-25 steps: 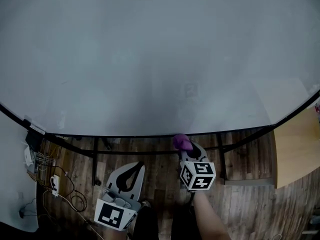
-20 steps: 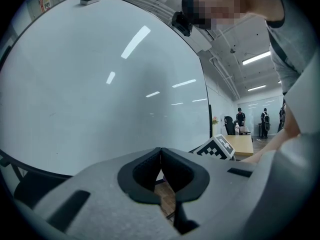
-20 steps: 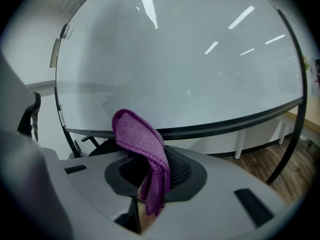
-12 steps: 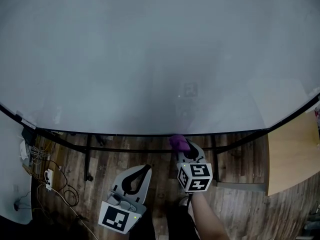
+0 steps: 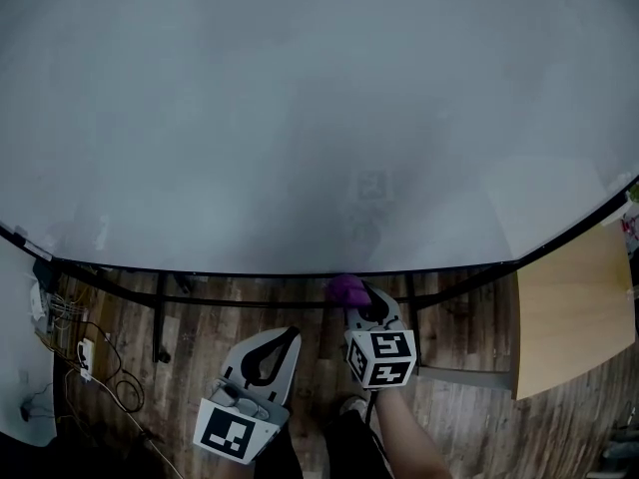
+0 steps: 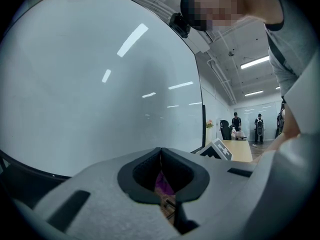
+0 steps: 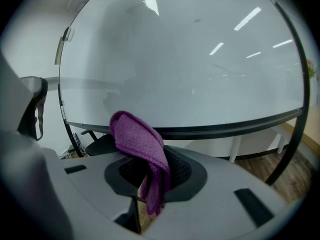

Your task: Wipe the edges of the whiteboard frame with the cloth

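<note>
The right claw (image 7: pixel 150 176) is clamping a purple cloth (image 7: pixel 142 144), which is folding over and drooping down between its jaws. In the head view the cloth is sitting right at the bottom frame (image 5: pixel 200 269) of the whiteboard (image 5: pixel 300 118), near the middle of that edge; whether it is touching the frame cannot be told. The left claw (image 6: pixel 161 156) is hanging lower and to the left, jaws pressed together on nothing, over the wood floor (image 5: pixel 469 407).

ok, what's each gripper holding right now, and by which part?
Right gripper holds the purple cloth, pinched mid-fold: a bunch sticks up past the jaws, a tail hangs below. Left gripper is shut, empty.
</note>
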The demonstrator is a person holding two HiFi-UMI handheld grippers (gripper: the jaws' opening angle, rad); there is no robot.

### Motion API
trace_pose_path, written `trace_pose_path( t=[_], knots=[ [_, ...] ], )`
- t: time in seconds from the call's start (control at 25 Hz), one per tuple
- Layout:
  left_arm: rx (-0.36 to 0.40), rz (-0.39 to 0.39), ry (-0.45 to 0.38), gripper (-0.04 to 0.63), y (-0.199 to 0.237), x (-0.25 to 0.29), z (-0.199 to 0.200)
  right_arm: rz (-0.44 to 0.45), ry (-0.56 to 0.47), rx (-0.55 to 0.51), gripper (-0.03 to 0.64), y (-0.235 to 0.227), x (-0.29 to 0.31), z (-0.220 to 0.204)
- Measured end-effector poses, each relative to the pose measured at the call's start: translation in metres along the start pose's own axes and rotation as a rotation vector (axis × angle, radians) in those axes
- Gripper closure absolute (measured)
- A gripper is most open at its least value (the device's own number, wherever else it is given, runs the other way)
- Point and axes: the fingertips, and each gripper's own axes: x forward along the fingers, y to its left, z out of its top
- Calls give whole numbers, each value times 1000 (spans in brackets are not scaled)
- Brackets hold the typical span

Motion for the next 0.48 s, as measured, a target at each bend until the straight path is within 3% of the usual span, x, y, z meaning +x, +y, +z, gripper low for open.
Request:
trace_pose_path(
  t=[0.48],
  knots=[
    [20,-31,15,578,-47,42,0,-38,-1,26,540,-68,-24,0]
  ],
)
